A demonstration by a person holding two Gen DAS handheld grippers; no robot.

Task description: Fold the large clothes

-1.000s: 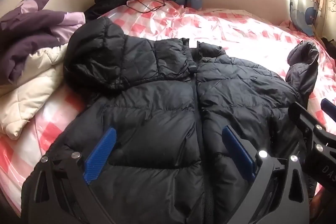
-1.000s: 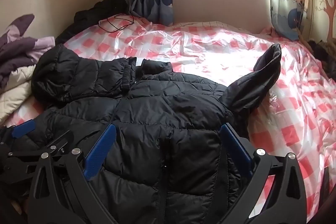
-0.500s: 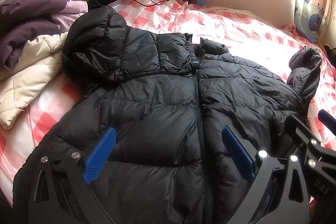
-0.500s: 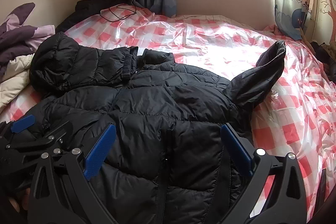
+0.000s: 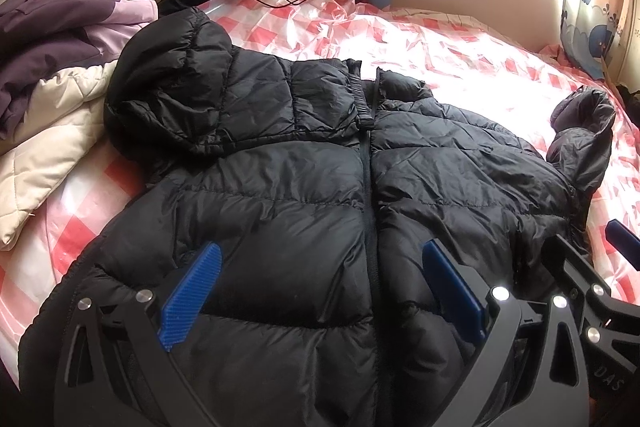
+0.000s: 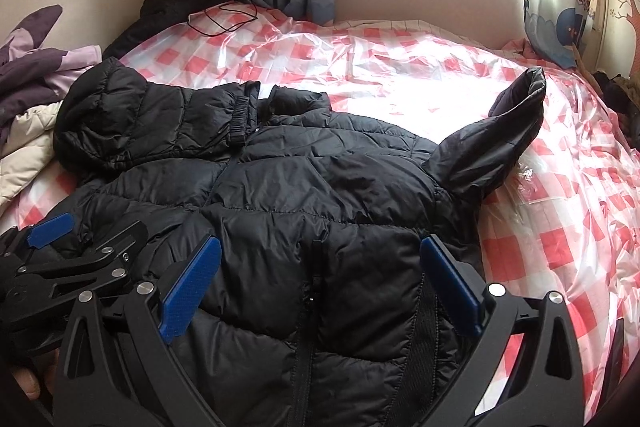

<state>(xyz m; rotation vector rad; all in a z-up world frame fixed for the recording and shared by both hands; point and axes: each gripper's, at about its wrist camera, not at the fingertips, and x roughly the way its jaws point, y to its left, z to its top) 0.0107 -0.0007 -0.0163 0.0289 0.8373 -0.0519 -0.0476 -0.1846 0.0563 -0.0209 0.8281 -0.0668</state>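
— What writing can be read?
— Only "DAS", seen on the right gripper (image 5: 592, 267).

— What is counted?
— One puffy black hooded jacket (image 5: 320, 187) is spread flat on the pink-and-white checked bed (image 6: 400, 67). Two grippers are held over it. The left gripper (image 5: 320, 291) is spread wide, nothing held. The right one's blue fingers (image 6: 188, 295) are spread wide too, empty.

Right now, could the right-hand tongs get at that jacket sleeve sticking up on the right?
Probably yes. The right tongs hang open over the black puffer jacket, and nothing lies between them and the raised sleeve.
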